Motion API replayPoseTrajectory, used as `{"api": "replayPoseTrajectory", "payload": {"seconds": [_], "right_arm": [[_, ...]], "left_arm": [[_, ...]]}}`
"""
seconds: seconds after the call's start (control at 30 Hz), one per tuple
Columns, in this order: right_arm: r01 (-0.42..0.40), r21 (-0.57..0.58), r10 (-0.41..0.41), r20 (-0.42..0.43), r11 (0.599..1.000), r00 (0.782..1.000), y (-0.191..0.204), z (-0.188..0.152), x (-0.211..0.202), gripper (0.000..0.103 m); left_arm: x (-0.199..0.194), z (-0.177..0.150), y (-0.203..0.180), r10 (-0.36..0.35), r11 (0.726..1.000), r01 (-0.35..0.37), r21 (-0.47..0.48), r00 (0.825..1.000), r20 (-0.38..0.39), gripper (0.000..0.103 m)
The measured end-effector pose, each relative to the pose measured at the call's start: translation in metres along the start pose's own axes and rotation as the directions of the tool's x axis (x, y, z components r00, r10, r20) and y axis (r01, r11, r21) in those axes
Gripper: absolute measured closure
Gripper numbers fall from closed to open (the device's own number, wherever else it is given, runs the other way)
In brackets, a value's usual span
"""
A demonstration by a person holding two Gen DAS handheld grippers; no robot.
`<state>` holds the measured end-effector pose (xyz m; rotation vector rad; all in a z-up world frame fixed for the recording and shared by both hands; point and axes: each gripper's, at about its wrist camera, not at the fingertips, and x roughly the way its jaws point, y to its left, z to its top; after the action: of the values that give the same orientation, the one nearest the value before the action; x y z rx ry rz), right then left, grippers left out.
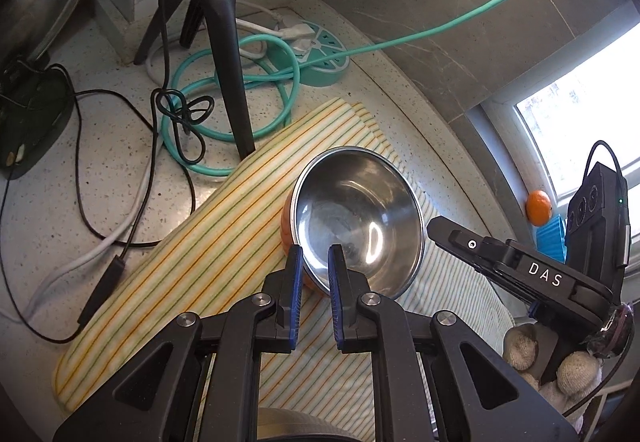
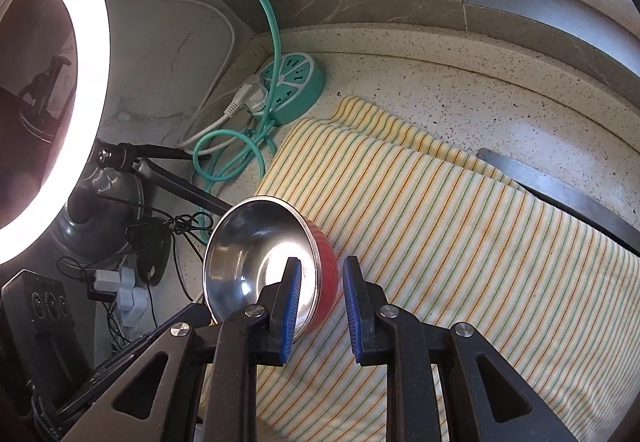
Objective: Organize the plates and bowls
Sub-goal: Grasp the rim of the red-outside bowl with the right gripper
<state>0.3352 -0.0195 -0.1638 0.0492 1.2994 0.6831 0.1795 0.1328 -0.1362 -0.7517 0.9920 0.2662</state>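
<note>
A steel bowl (image 1: 356, 218) with an orange-red outside hangs tilted over a yellow striped cloth (image 1: 224, 210). My left gripper (image 1: 315, 256) is shut on its near rim, one blue pad inside and one outside. In the left wrist view my right gripper (image 1: 434, 228), held by a gloved hand (image 1: 524, 350), reaches the bowl's right rim. In the right wrist view the right gripper (image 2: 322, 276) is shut on the bowl (image 2: 256, 242), its left pad inside and its right pad by the red wall. I cannot tell whether the bowl touches the cloth (image 2: 440, 242).
A round teal power strip (image 1: 324, 54) with a looped teal cable sits in the back corner. A black tripod (image 1: 228, 42) and tangled black cables stand to the left. A lit ring light (image 2: 80, 82) fills the left of the right wrist view. A dark metal edge (image 2: 560, 198) lies under the cloth.
</note>
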Motion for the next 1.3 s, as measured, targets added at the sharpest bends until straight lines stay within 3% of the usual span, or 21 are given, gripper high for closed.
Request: {"api": "replayPoseTrajectory", "payload": {"seconds": [0.57,0.9,1.3], "right_arm": [[0.013,-0.013,-0.014,-0.034,1.000,0.999,0.003,-0.003,0.015,0.084],[0.021,-0.013,-0.022,-0.048,1.000,0.999,0.004,-0.005,0.022,0.095],[0.045,-0.022,-0.045,-0.034,0.999,0.998,0.012,-0.009,0.005,0.096]], "left_arm": [[0.012,0.005,0.007,0.024,1.000,-0.024,0.011,1.000,-0.019,0.092],[0.017,0.008,0.010,0.009,1.000,-0.009,0.013,1.000,-0.026,0.096],[0.002,0.007,0.003,-0.003,0.999,0.003,0.045,1.000,-0.011,0.096]]}}
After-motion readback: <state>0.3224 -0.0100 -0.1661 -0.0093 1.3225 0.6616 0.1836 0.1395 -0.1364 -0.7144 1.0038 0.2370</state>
